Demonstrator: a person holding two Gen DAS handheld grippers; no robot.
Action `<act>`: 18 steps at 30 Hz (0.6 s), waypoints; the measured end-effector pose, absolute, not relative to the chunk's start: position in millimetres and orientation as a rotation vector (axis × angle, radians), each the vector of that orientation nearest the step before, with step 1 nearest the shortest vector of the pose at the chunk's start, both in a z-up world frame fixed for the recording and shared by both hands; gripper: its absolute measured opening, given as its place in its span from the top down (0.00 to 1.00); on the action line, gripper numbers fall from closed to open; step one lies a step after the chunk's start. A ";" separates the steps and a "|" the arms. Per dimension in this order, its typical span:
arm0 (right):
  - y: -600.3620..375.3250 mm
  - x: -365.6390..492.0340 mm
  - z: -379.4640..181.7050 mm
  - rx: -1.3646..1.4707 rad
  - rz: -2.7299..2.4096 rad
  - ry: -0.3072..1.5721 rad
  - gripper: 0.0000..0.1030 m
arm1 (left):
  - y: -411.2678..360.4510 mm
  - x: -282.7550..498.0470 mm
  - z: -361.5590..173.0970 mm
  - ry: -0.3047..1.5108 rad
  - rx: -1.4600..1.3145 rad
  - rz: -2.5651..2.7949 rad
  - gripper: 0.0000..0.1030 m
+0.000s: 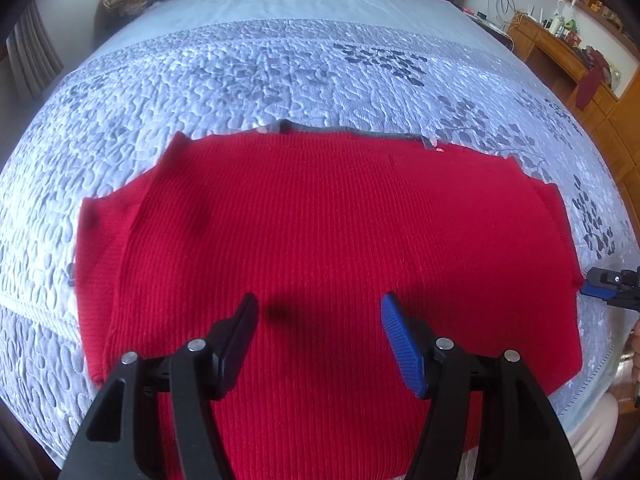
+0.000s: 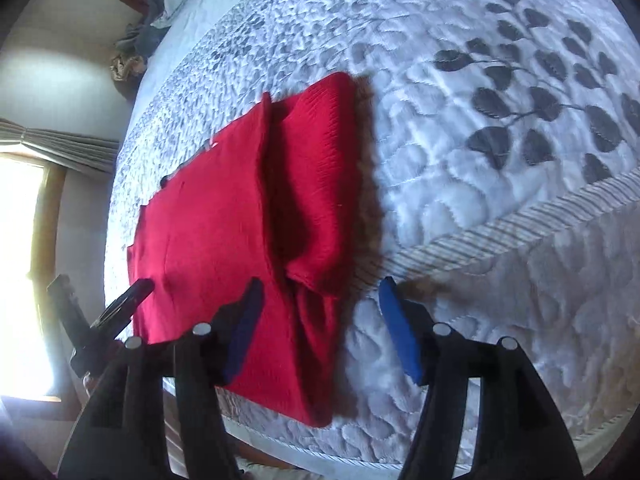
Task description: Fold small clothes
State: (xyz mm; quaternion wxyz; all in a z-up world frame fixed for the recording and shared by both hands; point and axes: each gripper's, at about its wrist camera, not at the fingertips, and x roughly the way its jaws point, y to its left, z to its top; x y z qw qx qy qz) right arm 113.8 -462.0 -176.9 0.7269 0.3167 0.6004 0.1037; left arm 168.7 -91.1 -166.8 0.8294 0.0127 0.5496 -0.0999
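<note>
- Big bed (image 1: pixel 280 64) with a pale blue quilted cover and grey leaf print fills both views, pillows way at the far end.
- Red ribbed sweater (image 1: pixel 320 232) lies flat on the near part of the bed, grey collar at its far edge, sleeves folded in on both sides.
- Wooden desk (image 1: pixel 556 52) sits off the far right, cluttered on top.
- Left gripper (image 1: pixel 318 320) hangs over the sweater's near middle, jaws spread wide, nothing between them.
- Right gripper (image 2: pixel 320 312) is over the sweater's right edge, jaws also wide apart, folded sleeve (image 2: pixel 320 168) below, not pinched.
</note>
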 end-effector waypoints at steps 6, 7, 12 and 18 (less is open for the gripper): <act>-450.1 121.8 -189.5 0.716 0.259 1.355 0.34 | -92.0 182.1 -180.2 1.196 0.020 -0.203 0.33; -449.0 122.6 -190.4 0.724 0.265 1.353 0.35 | -91.8 183.1 -182.2 1.198 0.016 -0.208 0.32; -441.8 129.7 -191.7 0.772 0.342 1.348 0.52 | -92.5 183.0 -184.2 1.200 0.032 -0.224 0.31; -437.8 140.2 -200.2 0.796 0.332 1.370 0.75 | -87.4 186.5 -186.5 1.215 0.003 -0.253 0.30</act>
